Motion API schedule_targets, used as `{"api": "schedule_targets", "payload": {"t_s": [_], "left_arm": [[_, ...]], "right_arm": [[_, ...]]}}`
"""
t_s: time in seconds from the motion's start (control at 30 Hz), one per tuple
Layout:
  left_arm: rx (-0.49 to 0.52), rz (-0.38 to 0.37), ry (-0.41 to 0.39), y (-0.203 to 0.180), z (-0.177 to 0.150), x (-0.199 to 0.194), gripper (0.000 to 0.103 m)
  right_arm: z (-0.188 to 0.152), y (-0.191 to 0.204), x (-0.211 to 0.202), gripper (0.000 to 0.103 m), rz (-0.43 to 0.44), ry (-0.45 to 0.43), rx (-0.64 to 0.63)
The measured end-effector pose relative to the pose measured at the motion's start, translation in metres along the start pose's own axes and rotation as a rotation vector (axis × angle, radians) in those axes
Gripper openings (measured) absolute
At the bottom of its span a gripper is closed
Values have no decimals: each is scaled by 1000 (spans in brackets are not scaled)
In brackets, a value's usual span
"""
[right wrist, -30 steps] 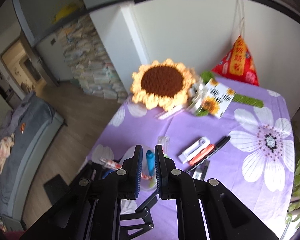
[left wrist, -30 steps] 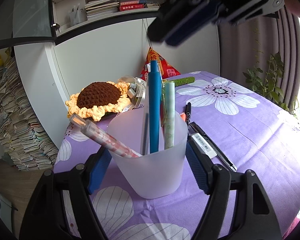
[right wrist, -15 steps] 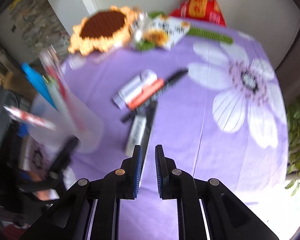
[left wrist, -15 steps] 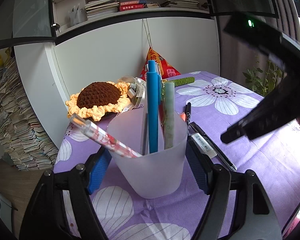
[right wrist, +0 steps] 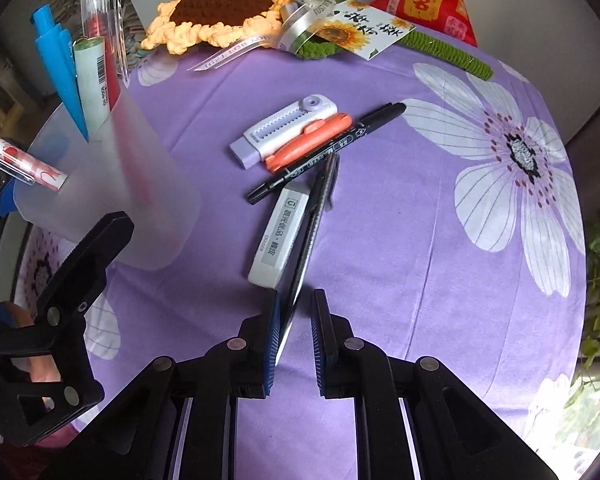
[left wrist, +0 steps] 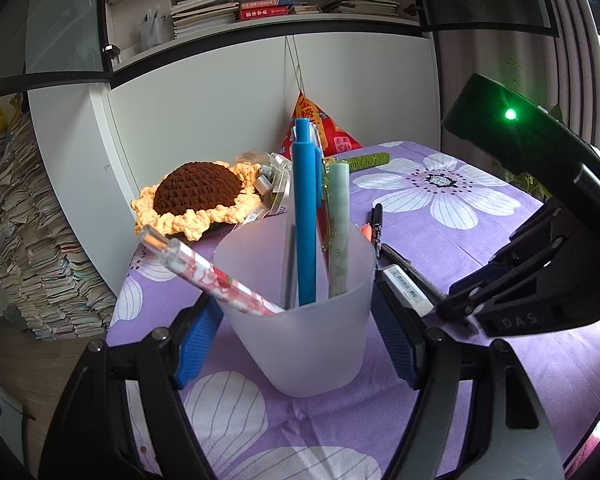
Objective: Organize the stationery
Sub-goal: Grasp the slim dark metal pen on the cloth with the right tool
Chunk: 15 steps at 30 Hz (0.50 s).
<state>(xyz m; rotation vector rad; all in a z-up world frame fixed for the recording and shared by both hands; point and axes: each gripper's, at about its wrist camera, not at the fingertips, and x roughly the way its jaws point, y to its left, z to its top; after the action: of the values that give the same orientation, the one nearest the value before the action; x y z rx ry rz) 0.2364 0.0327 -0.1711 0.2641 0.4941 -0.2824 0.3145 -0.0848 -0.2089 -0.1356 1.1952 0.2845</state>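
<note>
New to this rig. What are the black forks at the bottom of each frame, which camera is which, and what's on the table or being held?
No robot: a person carries a hand-held gripper in each hand, each with a fisheye camera looking along its two fingers, so the forks are the fingers. In the left view, the left hand-held gripper is clamped on a frosted cup holding pens. The right view looks down on the purple tablecloth. There the right hand-held gripper, nearly shut, hovers at a dark pen lying beside a white eraser, with a black marker, an orange pen and a lilac eraser beyond.
</note>
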Motion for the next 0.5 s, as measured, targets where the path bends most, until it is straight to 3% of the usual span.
{"api": "schedule_targets", "payload": {"t_s": [0.1,0.5], "left_arm": [[1,0,-1,0,0,0,73],[-1,1,1,1,0,1,73]], "right_arm": [[-1,-8,-1,5,-41,-1,28],[-40,-65,-19,5,-40,84,127]]}}
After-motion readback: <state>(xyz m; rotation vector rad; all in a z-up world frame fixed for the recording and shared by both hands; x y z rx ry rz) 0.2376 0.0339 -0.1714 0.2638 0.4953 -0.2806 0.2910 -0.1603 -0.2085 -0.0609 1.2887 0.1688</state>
